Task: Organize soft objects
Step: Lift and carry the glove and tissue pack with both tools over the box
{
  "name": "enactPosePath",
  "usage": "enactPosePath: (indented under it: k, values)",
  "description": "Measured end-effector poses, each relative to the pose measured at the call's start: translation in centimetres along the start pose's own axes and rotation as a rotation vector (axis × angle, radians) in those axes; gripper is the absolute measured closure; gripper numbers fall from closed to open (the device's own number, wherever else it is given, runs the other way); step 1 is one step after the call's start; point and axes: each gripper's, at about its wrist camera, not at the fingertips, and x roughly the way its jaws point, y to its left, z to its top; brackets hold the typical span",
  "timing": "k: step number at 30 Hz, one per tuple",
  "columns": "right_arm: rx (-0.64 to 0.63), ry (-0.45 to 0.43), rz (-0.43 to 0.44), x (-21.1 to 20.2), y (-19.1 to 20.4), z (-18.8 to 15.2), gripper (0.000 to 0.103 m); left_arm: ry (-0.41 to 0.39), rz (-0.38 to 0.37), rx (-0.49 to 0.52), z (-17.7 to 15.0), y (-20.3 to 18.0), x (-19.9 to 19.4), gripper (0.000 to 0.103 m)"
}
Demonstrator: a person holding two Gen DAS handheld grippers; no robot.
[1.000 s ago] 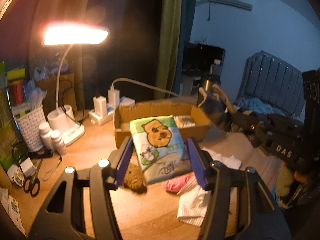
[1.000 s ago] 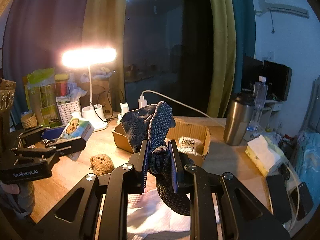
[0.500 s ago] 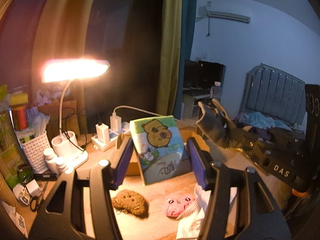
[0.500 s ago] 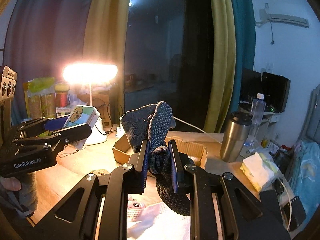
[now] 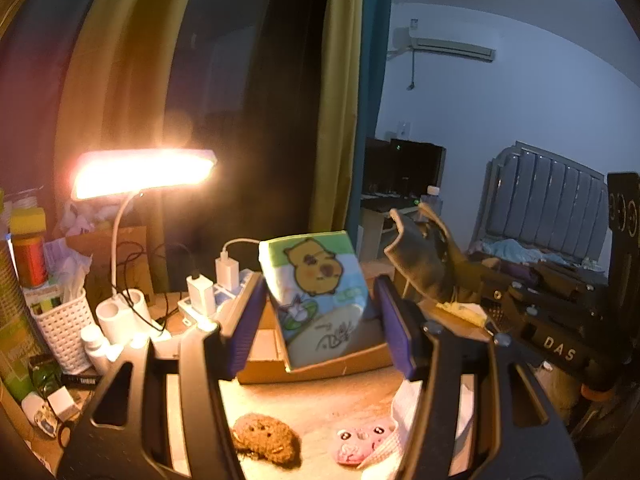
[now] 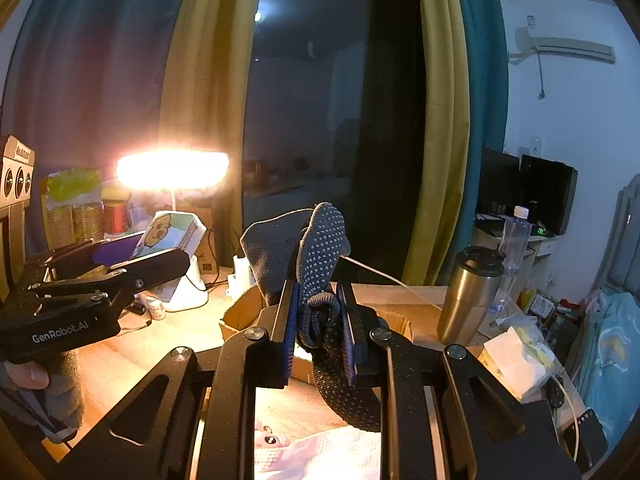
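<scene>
Your left gripper [image 5: 320,322] pinches the tissue pack [image 5: 318,294] upright and clear of the desk; your right gripper [image 6: 318,328] clamps the dotted grey sock [image 6: 320,264], also held aloft. The cardboard box [image 5: 320,364] lies just beyond and below both, so either load goes forward and down.

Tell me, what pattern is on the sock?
Dark grey sock with small pale grip dots, clearest in the right wrist view.
</scene>
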Motion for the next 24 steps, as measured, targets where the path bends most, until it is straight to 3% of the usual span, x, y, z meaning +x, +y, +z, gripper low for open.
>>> enactPosePath:
  k: [24]
  values:
    - [-0.024,-0.011,-0.007,5.3,1.4,2.5,0.082,-0.02,0.015,-0.048,1.6,3.9,4.1,0.046]
